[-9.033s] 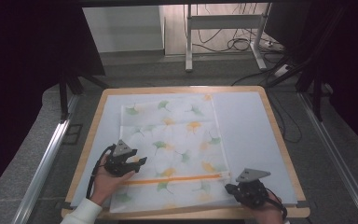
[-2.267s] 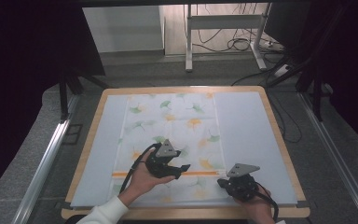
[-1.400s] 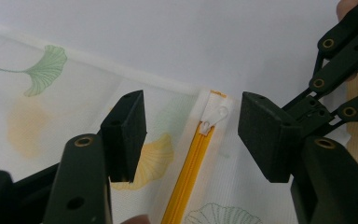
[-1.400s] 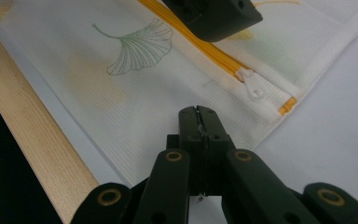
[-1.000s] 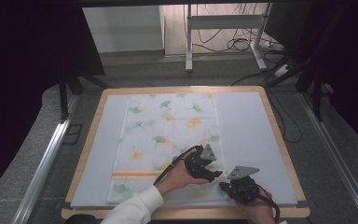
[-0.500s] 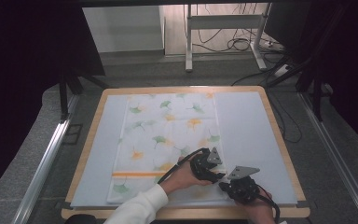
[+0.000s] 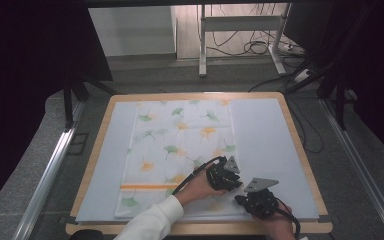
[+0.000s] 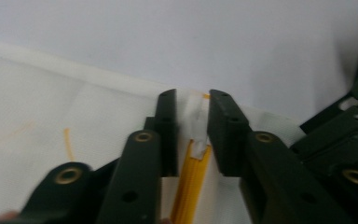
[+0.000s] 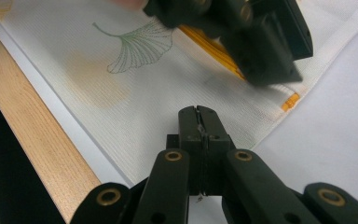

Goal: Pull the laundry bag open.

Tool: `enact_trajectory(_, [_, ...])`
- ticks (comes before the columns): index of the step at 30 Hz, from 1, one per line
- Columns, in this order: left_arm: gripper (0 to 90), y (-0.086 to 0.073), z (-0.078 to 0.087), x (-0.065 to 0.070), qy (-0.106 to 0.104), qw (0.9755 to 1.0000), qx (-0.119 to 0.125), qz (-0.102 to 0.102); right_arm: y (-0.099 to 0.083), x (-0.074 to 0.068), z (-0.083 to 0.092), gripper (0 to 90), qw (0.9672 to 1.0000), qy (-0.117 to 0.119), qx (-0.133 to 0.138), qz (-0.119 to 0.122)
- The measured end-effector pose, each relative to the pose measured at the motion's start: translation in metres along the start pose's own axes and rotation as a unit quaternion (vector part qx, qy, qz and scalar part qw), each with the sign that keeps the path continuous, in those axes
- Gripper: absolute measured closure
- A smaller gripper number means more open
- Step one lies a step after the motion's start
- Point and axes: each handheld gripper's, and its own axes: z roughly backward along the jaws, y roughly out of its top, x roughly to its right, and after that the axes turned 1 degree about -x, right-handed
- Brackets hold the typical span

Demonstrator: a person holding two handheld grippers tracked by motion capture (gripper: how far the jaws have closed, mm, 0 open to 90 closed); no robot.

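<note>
A leaf-printed cloth [image 7: 180, 155] is spread flat mid-table. At its five o'clock edge the left gripper [image 8: 191, 135] is held with jaws apart astride a pinch of fabric on the orange stripe [image 8: 193, 186]; the right gripper [image 9: 199, 123] is clamped on the hem at the cloth's corner. No fold is made yet; lifting is judged to remain

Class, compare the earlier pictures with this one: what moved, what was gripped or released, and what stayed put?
The left gripper travelled from the cloth's left side across to its right edge, and now straddles the orange stripe with jaws open. The right gripper stayed at the near right corner, shut. The cloth stayed flat on the table.
</note>
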Motion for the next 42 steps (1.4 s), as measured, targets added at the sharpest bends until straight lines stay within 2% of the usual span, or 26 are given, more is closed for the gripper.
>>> enact_trajectory(2, [79.1, 0.000, -0.001, 0.000, -0.001, 1.0000, 0.000, 0.000, 0.000, 0.000, 0.000, 88.8, 1.0000, 0.000, 0.000, 0.000])
enact_trajectory(17, [84.8, 0.002, 0.000, 0.014, 0.033, 0.9990, -0.014, -0.028, 0.000, 0.000, 0.000, 88.6, 1.0000, 0.000, 0.000, 0.003])
enact_trajectory(27, [85.4, 0.001, 0.001, 0.012, 0.028, 0.9992, -0.015, -0.024, 0.001, 0.001, 0.000, 88.5, 1.0000, 0.002, -0.001, 0.003])
enact_trajectory(32, [85.3, 0.001, 0.000, 0.012, 0.028, 0.9994, -0.010, -0.019, 0.008, 0.009, 0.000, 88.8, 0.9997, -0.018, 0.015, -0.003])
enact_trajectory(35, [85.3, 0.000, 0.000, 0.012, 0.027, 0.9994, -0.008, -0.020, 0.008, 0.013, -0.004, 88.9, 0.9995, -0.031, 0.003, -0.006])
enact_trajectory(37, [85.4, 0.001, 0.000, 0.012, 0.029, 0.9993, -0.011, -0.022, 0.007, 0.017, -0.004, 89.0, 0.9995, -0.029, 0.005, -0.014])
enact_trajectory(42, [85.4, 0.001, 0.001, 0.013, 0.036, 0.9989, -0.017, -0.027, 0.006, 0.016, -0.005, 89.2, 0.9990, -0.041, 0.006, -0.017])
